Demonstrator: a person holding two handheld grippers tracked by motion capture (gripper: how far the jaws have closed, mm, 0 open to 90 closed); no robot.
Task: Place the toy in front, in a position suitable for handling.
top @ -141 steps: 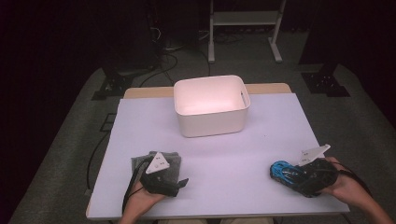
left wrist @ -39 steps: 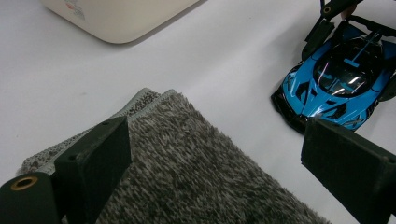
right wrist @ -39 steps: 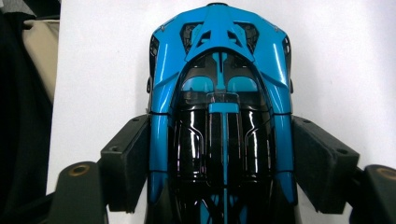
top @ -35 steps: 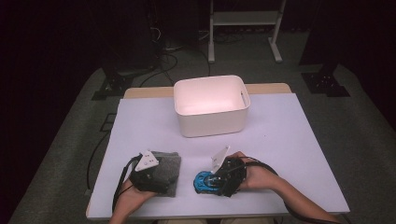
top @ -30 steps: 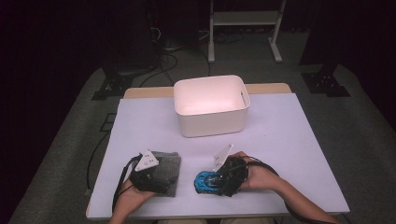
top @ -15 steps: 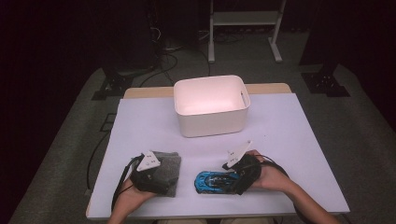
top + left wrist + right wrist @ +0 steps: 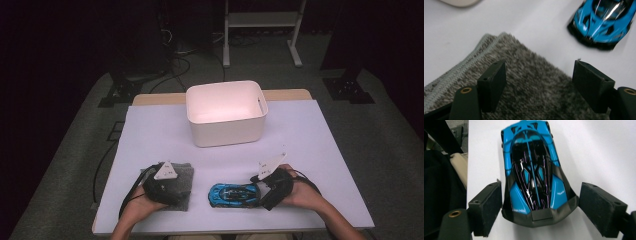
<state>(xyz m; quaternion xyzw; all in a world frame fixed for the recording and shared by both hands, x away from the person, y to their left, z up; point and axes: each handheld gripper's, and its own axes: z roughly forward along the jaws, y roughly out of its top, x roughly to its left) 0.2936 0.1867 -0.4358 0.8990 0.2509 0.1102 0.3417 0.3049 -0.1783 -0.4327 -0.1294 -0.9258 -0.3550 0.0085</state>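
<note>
While set down on the near middle of the table [image 7: 320, 130], between both hands, blue toy car [image 7: 234, 194] sits released: right gripper [image 7: 540, 211] drawn back rightward off its tail, pads spread and clear of both flanks. Left gripper [image 7: 539, 82], poised over grey cloth [image 7: 524, 82] at near left, just narrowing from full spread, nothing pinched yet. Probably next: cloth pickup, perhaps toward white bin [image 7: 226, 115] at far centre.
</note>
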